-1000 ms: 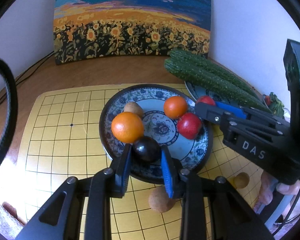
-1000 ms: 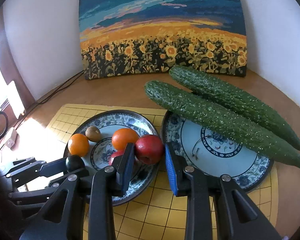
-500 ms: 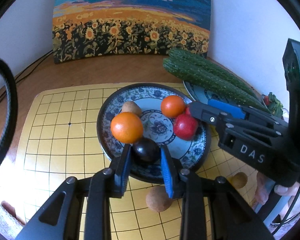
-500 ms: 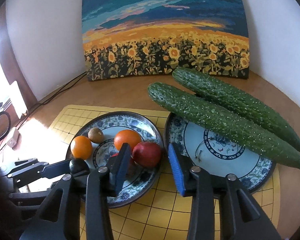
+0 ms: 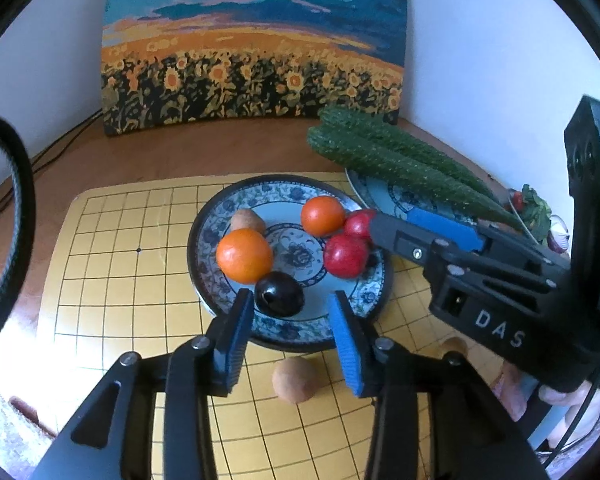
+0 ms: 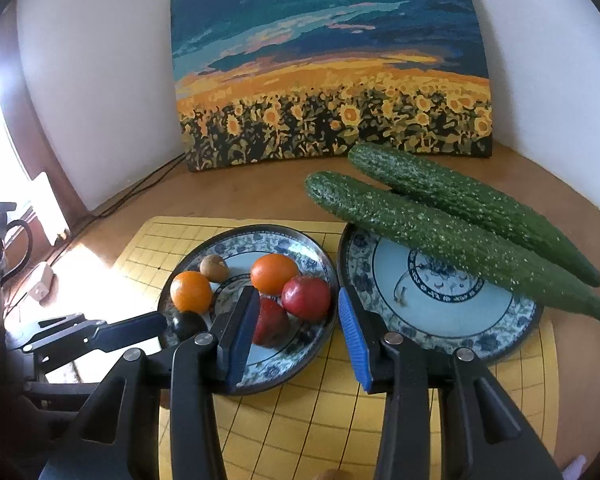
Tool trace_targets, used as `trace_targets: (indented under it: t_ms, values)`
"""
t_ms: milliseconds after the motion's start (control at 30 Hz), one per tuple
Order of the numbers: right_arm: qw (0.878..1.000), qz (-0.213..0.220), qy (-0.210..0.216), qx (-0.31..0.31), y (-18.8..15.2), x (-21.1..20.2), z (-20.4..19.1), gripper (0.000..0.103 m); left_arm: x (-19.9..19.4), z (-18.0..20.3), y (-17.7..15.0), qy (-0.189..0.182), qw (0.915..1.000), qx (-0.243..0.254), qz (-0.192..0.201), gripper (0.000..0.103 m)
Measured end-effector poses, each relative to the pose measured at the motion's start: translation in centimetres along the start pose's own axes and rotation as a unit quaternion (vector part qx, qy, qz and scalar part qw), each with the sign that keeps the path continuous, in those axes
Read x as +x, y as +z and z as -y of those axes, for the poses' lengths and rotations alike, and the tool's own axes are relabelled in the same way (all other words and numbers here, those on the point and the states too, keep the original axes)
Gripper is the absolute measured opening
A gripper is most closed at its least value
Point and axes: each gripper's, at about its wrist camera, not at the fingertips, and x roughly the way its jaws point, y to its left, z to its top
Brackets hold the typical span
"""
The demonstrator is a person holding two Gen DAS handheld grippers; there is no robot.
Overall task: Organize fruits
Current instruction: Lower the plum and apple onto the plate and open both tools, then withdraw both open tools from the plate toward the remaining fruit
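A blue patterned plate (image 5: 204,240) (image 6: 300,237) holds two oranges (image 5: 244,256), a small brown fruit (image 5: 247,220), two red fruits (image 6: 306,298) and a dark plum (image 5: 279,299). My left gripper (image 5: 292,300) (image 6: 162,330) hovers at the plate's near rim. Its jaws are opening, and the plum lies on the plate between the tips, close to the left pad. My right gripper (image 6: 298,300) (image 5: 388,218) is open, with one red fruit resting on the plate between its tips. The other red fruit (image 6: 270,322) is partly hidden behind its left finger.
A second patterned plate (image 6: 500,340) at the right carries two long cucumbers (image 6: 440,232). Two brown round fruits (image 5: 294,378) (image 5: 454,346) lie on the yellow grid mat (image 5: 112,280) in front of the plates. A sunflower painting (image 6: 332,120) leans on the back wall.
Both grippers went from shut to open. The left jaws spread away from the dark plum and the right jaws from the red fruit. Both fruits stay on the plate.
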Motion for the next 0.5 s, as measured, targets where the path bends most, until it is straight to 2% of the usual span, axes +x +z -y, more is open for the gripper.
trace_targets:
  t_ms: [500]
  values:
    - [1.0,0.004,0.002,0.014,-2.0,-3.6,0.0,0.043,-2.9,0.0,-1.4,-0.007,0.9999,-0.013,0.005,0.042]
